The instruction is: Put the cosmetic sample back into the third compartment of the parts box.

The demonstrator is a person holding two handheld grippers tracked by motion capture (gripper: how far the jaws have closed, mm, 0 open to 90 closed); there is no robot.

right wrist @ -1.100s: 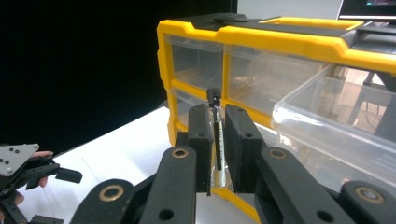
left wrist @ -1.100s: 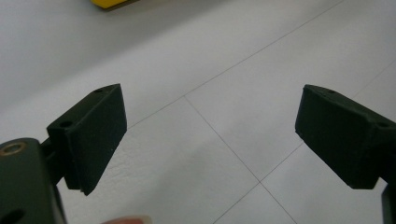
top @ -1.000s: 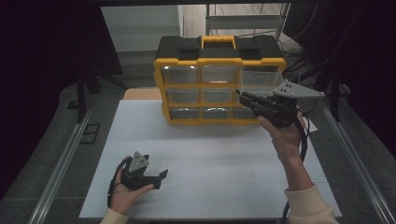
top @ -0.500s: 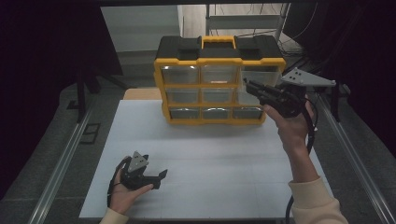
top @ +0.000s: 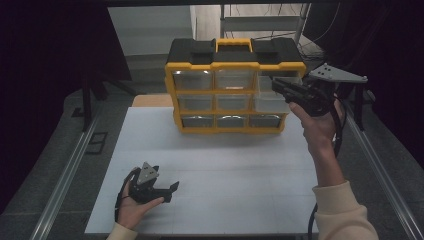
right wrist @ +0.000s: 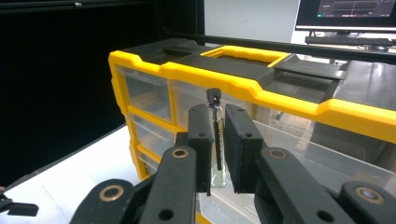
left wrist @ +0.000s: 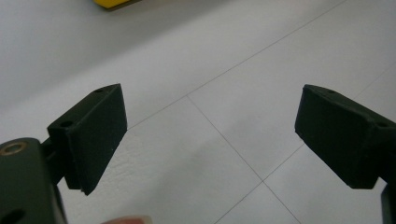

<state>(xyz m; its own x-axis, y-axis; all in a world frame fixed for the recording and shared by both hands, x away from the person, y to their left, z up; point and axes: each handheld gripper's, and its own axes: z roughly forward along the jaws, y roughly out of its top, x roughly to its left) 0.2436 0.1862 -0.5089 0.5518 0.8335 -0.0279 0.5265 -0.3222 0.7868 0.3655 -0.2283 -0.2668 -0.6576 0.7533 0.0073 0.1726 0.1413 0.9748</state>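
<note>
High view: right gripper [top: 278,86] raised at 2 o'clock, tip at the top-right drawer [top: 272,95] of the yellow-and-black organizer [top: 235,62], that drawer apparently pulled out a little toward the hand. Left gripper [top: 172,191] resting low at 7 o'clock on the white tabletop [top: 240,165], well apart from the cabinet, idle.

Left gripper view: jaws spread wide, nothing between the pads [left wrist: 100,135], bare white surface beneath; a sliver of yellow at 11 o'clock.

Right gripper view: jaws pinched nearly together on a small clear vial [right wrist: 215,140] with a dark cap, standing upright between the pads, cap poking out at 12 o'clock. Open clear drawer [right wrist: 299,149] just behind and below, toward 4 o'clock.

Judged progress: pickup done, vial secured and brought level with the top row. Left to do, probably: carrying it over the open drawer, lowering, releasing, then pushing the drawer shut. Whether the vial is going in or coming out, cannot tell from these frames.
</note>
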